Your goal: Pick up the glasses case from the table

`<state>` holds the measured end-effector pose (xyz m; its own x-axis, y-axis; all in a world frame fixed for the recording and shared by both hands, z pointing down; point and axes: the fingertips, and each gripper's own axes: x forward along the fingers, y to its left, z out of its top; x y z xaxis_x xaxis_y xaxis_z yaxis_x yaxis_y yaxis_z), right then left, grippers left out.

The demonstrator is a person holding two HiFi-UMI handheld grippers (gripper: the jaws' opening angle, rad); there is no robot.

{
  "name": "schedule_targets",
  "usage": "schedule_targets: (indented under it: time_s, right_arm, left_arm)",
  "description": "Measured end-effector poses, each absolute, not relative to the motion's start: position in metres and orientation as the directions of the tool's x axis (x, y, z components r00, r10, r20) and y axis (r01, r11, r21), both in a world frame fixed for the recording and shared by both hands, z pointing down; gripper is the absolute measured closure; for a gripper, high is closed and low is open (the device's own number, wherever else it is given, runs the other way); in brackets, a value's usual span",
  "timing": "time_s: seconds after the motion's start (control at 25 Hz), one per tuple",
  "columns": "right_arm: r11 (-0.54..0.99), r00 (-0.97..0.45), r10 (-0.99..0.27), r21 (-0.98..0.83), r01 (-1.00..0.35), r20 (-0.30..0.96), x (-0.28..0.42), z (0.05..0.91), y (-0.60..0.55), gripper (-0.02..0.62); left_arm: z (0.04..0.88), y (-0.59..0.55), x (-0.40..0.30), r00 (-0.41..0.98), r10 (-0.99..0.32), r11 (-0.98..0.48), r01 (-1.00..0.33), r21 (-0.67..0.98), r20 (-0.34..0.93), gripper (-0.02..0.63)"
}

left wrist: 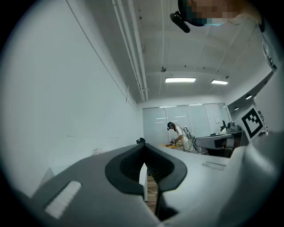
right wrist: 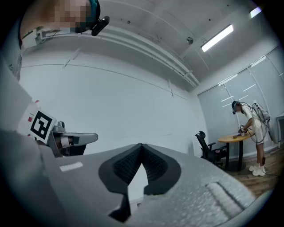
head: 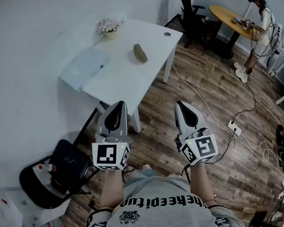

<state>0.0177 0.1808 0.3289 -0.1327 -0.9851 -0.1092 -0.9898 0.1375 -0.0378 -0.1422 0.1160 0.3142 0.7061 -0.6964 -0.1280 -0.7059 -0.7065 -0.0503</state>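
The case [head: 140,53] lies on the white bench [head: 129,79], well ahead of both grippers, which are held level and short of it. The left gripper [head: 117,106] and the right gripper [head: 181,105] each have their jaws together with nothing between them. To do this well, I would move closer, open one pair of jaws before reaching the case, then close across its narrow width. The shirt [head: 154,205] print, upside down here, seems to read "keepitup".

White walls [head: 28,36] meet wood floor [head: 215,105], round table [head: 230,18], black chair [head: 190,11].
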Motion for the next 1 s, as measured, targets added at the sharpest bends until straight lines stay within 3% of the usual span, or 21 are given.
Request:
schedule_targets:
  time_s: [0.76, 1.0]
  right_arm:
    - [0.090, -0.084, -0.987, -0.044, -0.995, -0.134, 0.016, 0.330, 0.182, 0.594]
    - [0.076, -0.074, -0.994, -0.019, -0.997, -0.078, 0.027, 0.342, 0.164, 0.594]
  left_arm:
    - [0.316, 0.112, -0.135, 0.740, -0.658, -0.744, -0.668, -0.035, -0.139, 0.588]
    - [0.317, 0.100, -0.126, 0.743, -0.655, -0.747, -0.664, -0.036, -0.136, 0.586]
